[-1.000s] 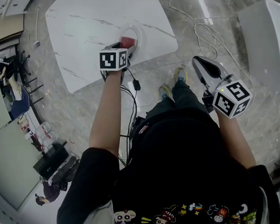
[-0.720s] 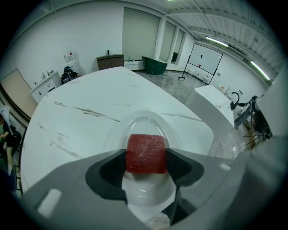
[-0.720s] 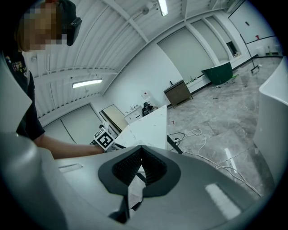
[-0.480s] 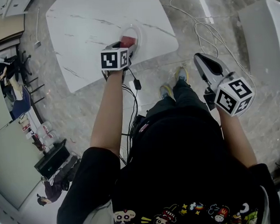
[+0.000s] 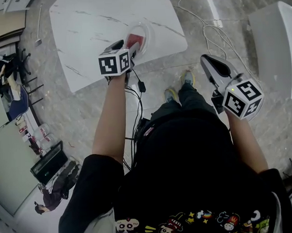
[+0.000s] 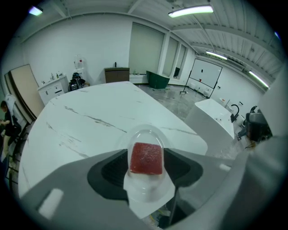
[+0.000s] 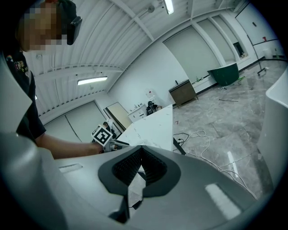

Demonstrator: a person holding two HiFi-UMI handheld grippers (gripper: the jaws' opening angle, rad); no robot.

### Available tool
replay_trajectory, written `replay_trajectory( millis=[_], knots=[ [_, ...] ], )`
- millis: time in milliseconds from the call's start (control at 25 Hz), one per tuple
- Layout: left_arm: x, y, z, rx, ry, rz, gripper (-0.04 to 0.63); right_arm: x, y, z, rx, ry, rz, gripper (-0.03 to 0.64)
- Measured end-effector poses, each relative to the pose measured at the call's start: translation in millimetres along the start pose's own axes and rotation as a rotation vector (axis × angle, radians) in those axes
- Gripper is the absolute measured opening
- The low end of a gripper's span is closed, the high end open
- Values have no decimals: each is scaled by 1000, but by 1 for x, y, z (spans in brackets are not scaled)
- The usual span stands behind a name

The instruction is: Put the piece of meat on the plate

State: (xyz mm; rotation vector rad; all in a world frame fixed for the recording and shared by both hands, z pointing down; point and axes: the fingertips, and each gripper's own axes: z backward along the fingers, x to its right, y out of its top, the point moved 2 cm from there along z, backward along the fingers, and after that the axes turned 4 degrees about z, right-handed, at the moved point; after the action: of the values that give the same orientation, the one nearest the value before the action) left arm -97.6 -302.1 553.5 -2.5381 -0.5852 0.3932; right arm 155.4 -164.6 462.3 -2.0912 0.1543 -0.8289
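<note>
A red piece of meat (image 5: 134,41) (image 6: 146,158) sits in a clear shallow plate (image 5: 146,30) (image 6: 145,134) near the front edge of a white marble table (image 5: 95,29) (image 6: 85,112). My left gripper (image 5: 130,46) (image 6: 146,167) reaches over that edge, and its jaws stand at the meat's two sides, closed on it inside the plate. My right gripper (image 5: 209,64) (image 7: 138,158) hangs off the table over the floor at the right, shut with nothing between its jaws.
Cables (image 5: 211,29) trail across the stone floor beyond the table. A second white table (image 5: 277,37) stands at the right. The person's feet (image 5: 176,91) are just below the table's corner. Chairs and clutter (image 5: 13,89) line the left side.
The left gripper and the meat keep their place in the plate; the view has shifted a little. The right gripper has barely moved.
</note>
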Motion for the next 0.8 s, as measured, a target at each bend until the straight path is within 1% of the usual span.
replay_trajectory(
  millis=[80,160,280,400,600,680,800],
  knots=[
    [1,9,20,80,12,-4,329,-6,2,-3,-2,10,20,23],
    [4,15,43,181,12,-10,269,-13,5,-6,1,15,52,23],
    [11,20,87,334,-2,-12,226,-30,11,-10,9,20,108,21],
    [19,18,138,458,-5,-10,204,-50,16,-13,13,24,156,21],
    [32,11,218,651,-2,-39,175,-86,24,-16,27,29,222,21],
    [34,7,243,712,-2,-45,167,-100,26,-16,39,21,242,21],
    [37,0,271,777,-6,-50,158,-118,28,-14,65,5,273,21]
  ],
)
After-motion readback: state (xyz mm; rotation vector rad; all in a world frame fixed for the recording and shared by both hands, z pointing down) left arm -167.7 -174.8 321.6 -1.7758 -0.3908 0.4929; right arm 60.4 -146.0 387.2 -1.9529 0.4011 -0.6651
